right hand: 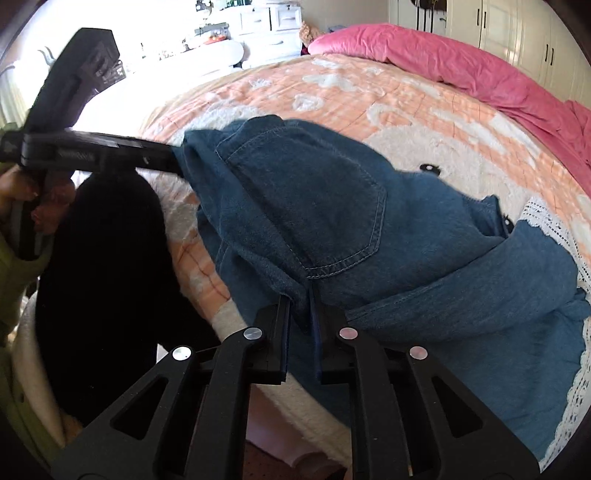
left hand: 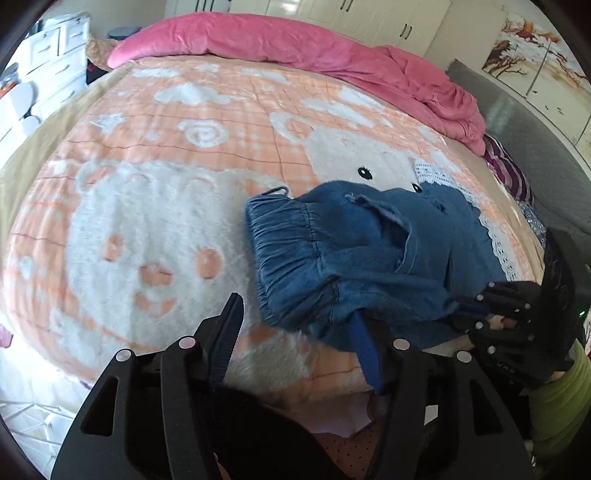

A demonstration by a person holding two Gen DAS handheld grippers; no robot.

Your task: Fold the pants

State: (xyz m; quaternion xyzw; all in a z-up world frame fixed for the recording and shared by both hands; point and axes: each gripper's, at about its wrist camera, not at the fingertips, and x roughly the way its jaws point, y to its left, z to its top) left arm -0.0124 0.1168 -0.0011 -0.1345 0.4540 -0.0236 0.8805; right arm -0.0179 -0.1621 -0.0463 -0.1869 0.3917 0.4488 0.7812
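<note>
**A:** What are the pants made of, and where do they lie?

**B:** The pants [left hand: 369,258] are blue denim, soft and brushed-looking, with a gathered elastic waistband, a stitched patch pocket with a pointed bottom, and white lace trim along one edge. They sit bunched on the near part of the bed, on the fleece blanket [left hand: 155,221] — a fluffy peach-and-white plaid with cartoon bears, hearts and a swirl worked into the pile.

**A:** And the left gripper?

**B:** The left gripper [left hand: 301,332] is matte black plastic with round silver pivot pins. Its jaws stand spread apart; the left finger is over bare blanket, while the right one, with a blue pad, lies at the lower edge of the denim. Nothing is pinched between them.

**A:** The right gripper?

**B:** The right gripper [right hand: 299,314] has its jaws nearly together, pinching a thin fold of denim just below the pocket — the cloth runs down between the ribbed pads.

**A:** What else has texture worth noting?

**B:** A pink quilt [left hand: 295,48], velvety and rumpled, is heaped along the far side of the bed. Beyond it stand glossy cream wardrobe doors [left hand: 388,22] with dark handles, and to the right a panel printed with brown trees [left hand: 528,55]. White drawers [right hand: 266,22] show in the right wrist view. The person's sleeve [left hand: 561,398] is yellow-green fleece.

**A:** Any readable writing?

**B:** None I can make out; small raised marks on the gripper bodies are too blurred.
</note>
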